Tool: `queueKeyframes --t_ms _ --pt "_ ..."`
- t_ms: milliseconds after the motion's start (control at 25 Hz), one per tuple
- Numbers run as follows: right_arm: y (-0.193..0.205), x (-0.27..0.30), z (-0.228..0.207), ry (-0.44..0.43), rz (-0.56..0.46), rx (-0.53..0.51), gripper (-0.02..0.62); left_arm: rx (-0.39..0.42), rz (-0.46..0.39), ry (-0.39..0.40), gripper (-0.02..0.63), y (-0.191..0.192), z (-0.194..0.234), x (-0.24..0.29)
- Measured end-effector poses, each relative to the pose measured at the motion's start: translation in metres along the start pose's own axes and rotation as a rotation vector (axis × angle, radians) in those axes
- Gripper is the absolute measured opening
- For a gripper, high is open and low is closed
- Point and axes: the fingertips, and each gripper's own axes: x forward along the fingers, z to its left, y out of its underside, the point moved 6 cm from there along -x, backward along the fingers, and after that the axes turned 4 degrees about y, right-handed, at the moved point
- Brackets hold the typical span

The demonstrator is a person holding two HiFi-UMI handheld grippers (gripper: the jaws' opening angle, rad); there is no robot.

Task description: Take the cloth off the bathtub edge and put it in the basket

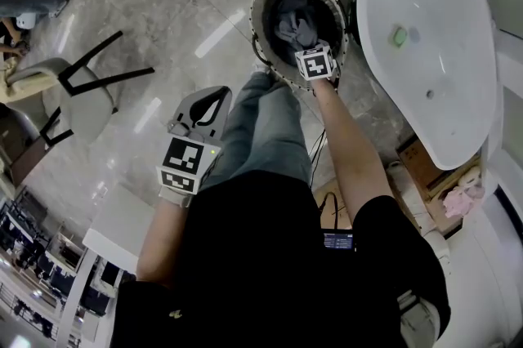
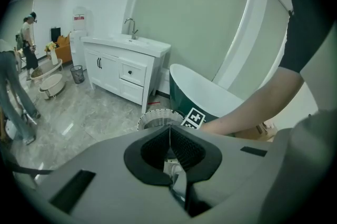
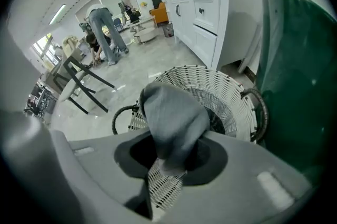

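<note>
A: While hovering over the basket (image 1: 256, 11), holds what in the right tongs (image 1: 301, 34)?

B: Grips the cloth (image 3: 171, 115). Stands nearly closed, with grey folds bunched between the pads. Points steeply down into the basket mouth.

A: Lies which way from the tips?

B: Droops straight below them, long axis running down toward the basket bottom. Hangs inside the rim, not across it. Sits well clear of the tub (image 1: 433, 52), just beside the basket.

A: Needs what next, by the look of it?

B: Probably needs only a release: opening wider and letting fall. Seems to call for no sideways shift, being centred enough over the mouth. Could snag on a pad if opened too little.

A: And the left tongs (image 1: 209, 104)?

B: Shut tight, pads meeting in a line, holding nothing. Hangs out over the floor (image 1: 163, 11) beside the leg (image 1: 257, 126), well apart from the basket and farther from it than the right. Plays no part here, seemingly.
</note>
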Motion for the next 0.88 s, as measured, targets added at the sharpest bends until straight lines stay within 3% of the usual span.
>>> queueKeyframes --t_ms 240,880 --pt "0.003 0.008 -0.001 0.015 0.016 0.027 0.177 -0.016 0.012 0.005 0.015 0.007 -0.002 0.003" --pt "-0.018 -0.031 0.013 -0.007 -0.050 -0.030 0.171 -0.025 -0.012 0.003 0.015 0.002 -0.010 -0.005"
